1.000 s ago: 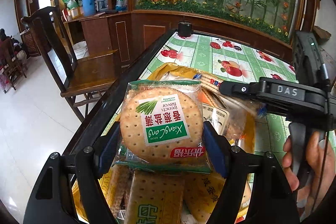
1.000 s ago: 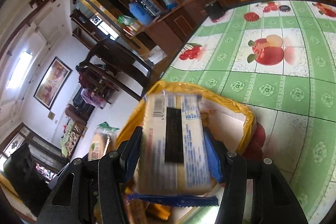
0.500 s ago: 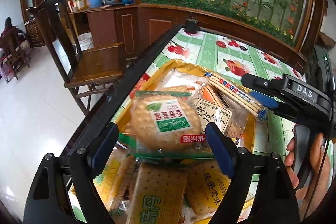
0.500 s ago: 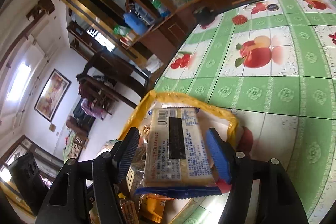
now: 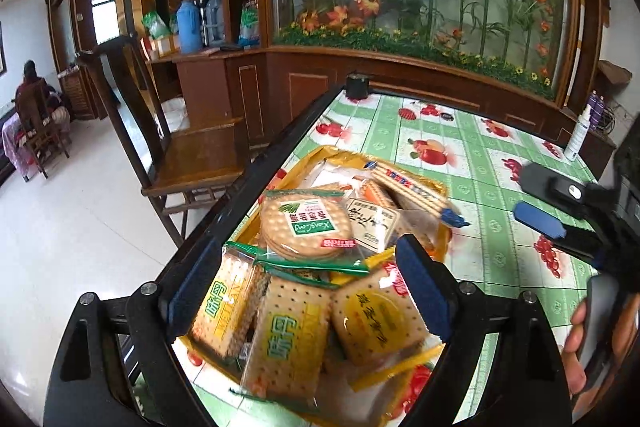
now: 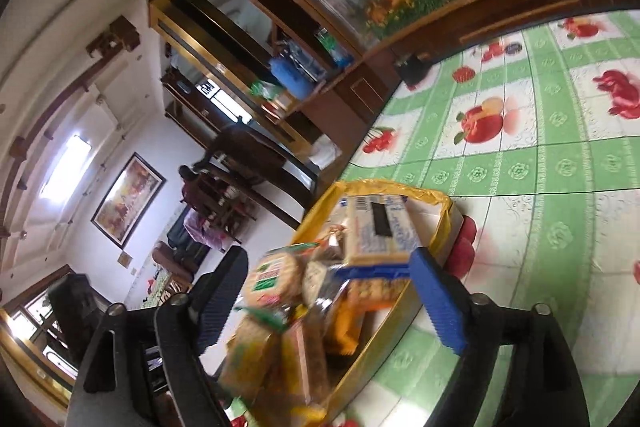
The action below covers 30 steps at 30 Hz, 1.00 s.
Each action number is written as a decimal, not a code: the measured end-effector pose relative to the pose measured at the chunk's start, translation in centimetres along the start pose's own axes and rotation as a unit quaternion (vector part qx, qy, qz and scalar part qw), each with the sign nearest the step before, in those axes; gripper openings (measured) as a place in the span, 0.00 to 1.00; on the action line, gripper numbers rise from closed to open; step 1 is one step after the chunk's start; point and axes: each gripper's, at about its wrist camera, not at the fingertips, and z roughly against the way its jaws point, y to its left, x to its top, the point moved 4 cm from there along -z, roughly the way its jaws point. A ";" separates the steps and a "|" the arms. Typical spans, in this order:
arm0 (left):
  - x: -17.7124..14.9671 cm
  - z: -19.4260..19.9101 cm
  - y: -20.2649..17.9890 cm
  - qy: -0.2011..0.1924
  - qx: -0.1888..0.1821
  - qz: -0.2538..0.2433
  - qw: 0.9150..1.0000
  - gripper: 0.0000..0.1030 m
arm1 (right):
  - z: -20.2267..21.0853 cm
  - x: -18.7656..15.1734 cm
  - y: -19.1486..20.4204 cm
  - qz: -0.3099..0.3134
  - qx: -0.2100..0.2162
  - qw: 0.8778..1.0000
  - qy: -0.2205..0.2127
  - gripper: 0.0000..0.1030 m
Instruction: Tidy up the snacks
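A yellow tray (image 5: 344, 153) on the green fruit-print tablecloth holds several snack packs. A round cracker pack (image 5: 306, 227) with a green label lies on top of the pile. A long pack with blue ends (image 5: 416, 191) rests across the tray's far side. My left gripper (image 5: 310, 247) hovers over the tray with its jaws opening, and the pads touch nothing. At the right, my right gripper (image 5: 536, 201) is clear of the tray. In the right wrist view, my right gripper (image 6: 328, 259) has its jaws opening, with the long pack (image 6: 376, 235) and the tray (image 6: 400, 187) lying free beyond them.
The table's dark edge (image 5: 248, 187) runs along the tray's left, with a wooden chair (image 5: 192, 155) beside it. A small black object (image 5: 358, 87) sits at the far corner and a spray bottle (image 5: 576, 135) at the far right. A person (image 5: 32, 87) sits far off.
The left jaws spread and released the round cracker pack onto the pile. The right jaws released the long pack at the tray's far side. Both grippers drew back and rose.
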 end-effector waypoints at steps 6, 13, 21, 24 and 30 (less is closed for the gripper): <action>-0.1 3.1 -0.9 -0.032 0.000 0.004 0.999 0.87 | 5.0 -2.8 1.8 0.043 -0.008 0.999 -0.028 0.96; -0.8 6.2 -1.9 -0.060 0.005 0.003 0.998 0.87 | 8.9 -5.9 1.7 0.069 -0.026 0.996 -0.055 0.97; -1.7 8.9 -3.6 -0.085 0.051 -0.045 0.994 0.87 | 10.6 -6.8 0.6 0.062 -0.027 0.994 -0.083 0.98; -2.1 9.7 -4.1 -0.096 0.054 -0.055 0.992 0.87 | 10.9 -7.2 0.6 0.067 -0.033 0.993 -0.087 0.98; -2.4 11.3 -3.9 -0.112 0.053 -0.049 0.991 0.87 | 11.4 -7.6 0.5 0.072 -0.041 0.992 -0.098 0.98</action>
